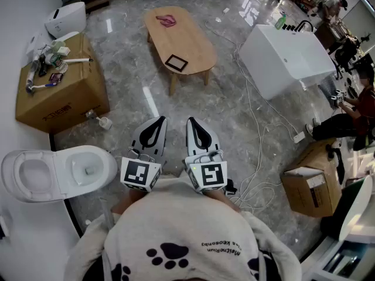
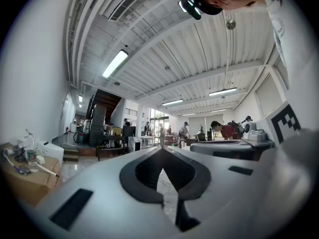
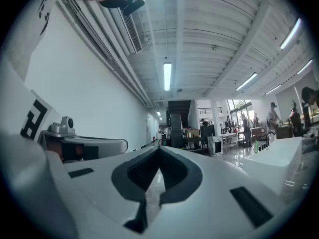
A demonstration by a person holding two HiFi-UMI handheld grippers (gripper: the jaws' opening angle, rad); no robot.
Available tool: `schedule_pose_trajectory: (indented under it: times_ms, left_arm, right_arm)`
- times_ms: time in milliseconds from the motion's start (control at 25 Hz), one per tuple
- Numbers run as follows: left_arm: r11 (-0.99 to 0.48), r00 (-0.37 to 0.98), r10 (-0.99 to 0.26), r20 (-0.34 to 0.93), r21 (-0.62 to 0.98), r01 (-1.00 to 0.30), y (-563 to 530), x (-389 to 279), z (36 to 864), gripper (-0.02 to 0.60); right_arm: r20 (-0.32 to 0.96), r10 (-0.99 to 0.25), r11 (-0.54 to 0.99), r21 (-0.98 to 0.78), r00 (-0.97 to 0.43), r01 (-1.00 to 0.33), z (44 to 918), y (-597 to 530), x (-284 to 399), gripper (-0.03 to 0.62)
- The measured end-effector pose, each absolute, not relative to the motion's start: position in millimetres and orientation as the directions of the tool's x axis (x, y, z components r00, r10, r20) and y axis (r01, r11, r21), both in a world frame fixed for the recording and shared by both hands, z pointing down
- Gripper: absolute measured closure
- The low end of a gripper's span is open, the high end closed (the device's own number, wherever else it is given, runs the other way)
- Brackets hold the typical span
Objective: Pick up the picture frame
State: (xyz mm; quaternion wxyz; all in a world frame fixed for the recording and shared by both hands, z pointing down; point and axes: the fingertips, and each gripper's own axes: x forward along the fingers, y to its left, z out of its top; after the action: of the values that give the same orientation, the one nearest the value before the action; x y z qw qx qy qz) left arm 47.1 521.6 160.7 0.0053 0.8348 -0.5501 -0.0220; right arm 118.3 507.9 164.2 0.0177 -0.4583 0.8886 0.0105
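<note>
Two grippers side by side, level, close to person's chest. Left gripper [image 1: 159,123]: jaws closed together, nothing between. Right gripper [image 1: 193,123]: likewise closed, empty. One picture frame [image 1: 176,62], dark border, lies flat at near end of one oval wooden table [image 1: 196,40], well ahead of both grippers. One pink item [image 1: 167,20] at table's far end. Two cardboard boxes: left box [image 1: 64,95], right box [image 1: 310,183]. One open toilet [image 1: 53,171] lower left. One white bathtub [image 1: 287,54] right of table.

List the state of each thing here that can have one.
picture frame: lying flat on the wooden table, untouched.
left gripper: shut, empty, pointing level.
right gripper: shut, empty, pointing level.
toilet: lid up.
</note>
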Motion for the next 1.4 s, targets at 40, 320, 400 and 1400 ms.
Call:
schedule_pose_trajectory:
  times_ms: [40, 320, 400, 1400]
  left_arm:
    - [-0.397, 0.397, -0.917, -0.031, 0.034, -0.917, 522.6, 43.7, 161.2, 0.574]
    - [-0.419, 0.417, -0.908, -0.044, 0.051, -0.907, 517.7, 28.8, 163.2, 0.574]
    - [-0.426, 0.424, -0.904, -0.048, 0.059, -0.903, 512.7, 26.1, 163.4, 0.574]
    - [-0.407, 0.405, -0.913, -0.045, 0.093, -0.909, 272.9, 5.0, 158.9, 0.574]
  right_arm:
    - [-0.037, -0.818, 0.574, 0.008, -0.574, -0.819, 163.3, 509.5, 114.8, 0.586]
    - [-0.052, -0.831, 0.555, 0.017, -0.555, -0.832, 162.6, 507.5, 101.2, 0.586]
    - [-0.056, -0.832, 0.552, 0.016, -0.552, -0.834, 165.4, 501.8, 98.7, 0.586]
    - [0.014, -0.789, 0.614, 0.032, -0.614, -0.788, 165.0, 257.2, 70.3, 0.586]
